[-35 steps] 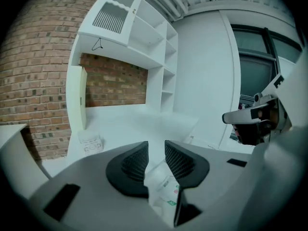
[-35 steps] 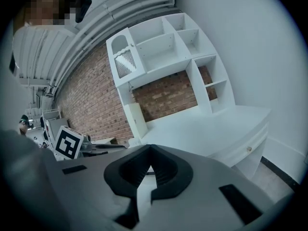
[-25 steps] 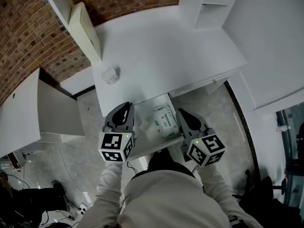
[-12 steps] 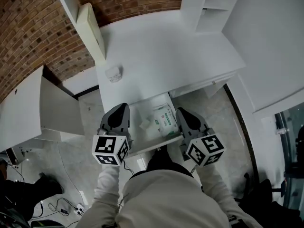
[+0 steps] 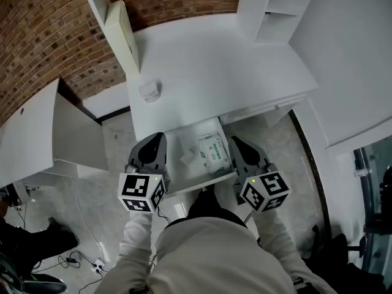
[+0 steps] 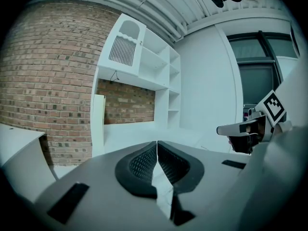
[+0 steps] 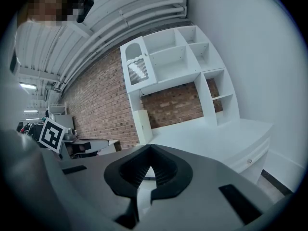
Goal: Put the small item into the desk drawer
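Observation:
A small pale item (image 5: 149, 91) lies on the white desk (image 5: 214, 66) near its left edge. Below the desktop the drawer (image 5: 177, 141) stands pulled out; a green-and-white packet (image 5: 212, 153) and a small white scrap (image 5: 185, 158) lie in it. My left gripper (image 5: 157, 137) hovers at the drawer's left side, shut with nothing between its pads (image 6: 144, 163). My right gripper (image 5: 235, 141) hangs at the drawer's right side, also shut and holding nothing. Both point toward the desk, well short of the small item.
A tall cream panel (image 5: 122, 35) leans at the desk's back left. White shelving (image 5: 275, 5) rises at the back right before a brick wall (image 5: 43, 35). Another white desk (image 5: 37, 133) stands to the left, with cables (image 5: 79, 259) on the floor.
My left gripper has drifted a little to the left, off the drawer's edge. The right gripper and the drawer's contents have stayed put.

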### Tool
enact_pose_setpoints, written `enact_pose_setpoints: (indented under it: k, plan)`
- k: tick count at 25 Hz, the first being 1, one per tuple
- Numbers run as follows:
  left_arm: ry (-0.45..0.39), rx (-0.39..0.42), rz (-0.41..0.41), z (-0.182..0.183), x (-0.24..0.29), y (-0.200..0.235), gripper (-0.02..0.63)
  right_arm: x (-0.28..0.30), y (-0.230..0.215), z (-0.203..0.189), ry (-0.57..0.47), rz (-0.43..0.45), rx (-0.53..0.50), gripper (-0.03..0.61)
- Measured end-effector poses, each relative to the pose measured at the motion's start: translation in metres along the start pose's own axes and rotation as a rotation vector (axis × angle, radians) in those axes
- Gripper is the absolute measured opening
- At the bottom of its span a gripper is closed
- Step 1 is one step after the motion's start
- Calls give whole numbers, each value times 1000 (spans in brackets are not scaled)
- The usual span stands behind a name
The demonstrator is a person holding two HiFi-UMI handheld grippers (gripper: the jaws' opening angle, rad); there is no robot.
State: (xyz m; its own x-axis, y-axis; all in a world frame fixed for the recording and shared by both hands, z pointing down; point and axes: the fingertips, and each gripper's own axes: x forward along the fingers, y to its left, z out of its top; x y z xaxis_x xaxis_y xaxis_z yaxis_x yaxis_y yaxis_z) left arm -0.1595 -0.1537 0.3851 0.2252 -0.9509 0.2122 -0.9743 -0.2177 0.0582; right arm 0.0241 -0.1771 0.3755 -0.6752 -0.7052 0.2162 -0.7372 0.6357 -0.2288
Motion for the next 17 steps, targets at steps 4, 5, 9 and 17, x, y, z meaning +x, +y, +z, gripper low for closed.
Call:
enact_pose_setpoints:
  k: [4, 5, 9, 17]
  plan:
    - [8, 3, 4, -5, -3, 0, 23, 4, 4, -4, 12, 24, -6, 28]
    - [9, 6, 7, -5, -3, 0, 23, 5, 5, -5, 17, 32, -9, 28]
    - [10, 5, 11, -5, -2, 1, 23, 7, 6, -4, 18, 42, -15, 28]
    - [15, 5, 8, -10, 7, 5, 23, 13, 1, -3, 11, 33, -12, 28]
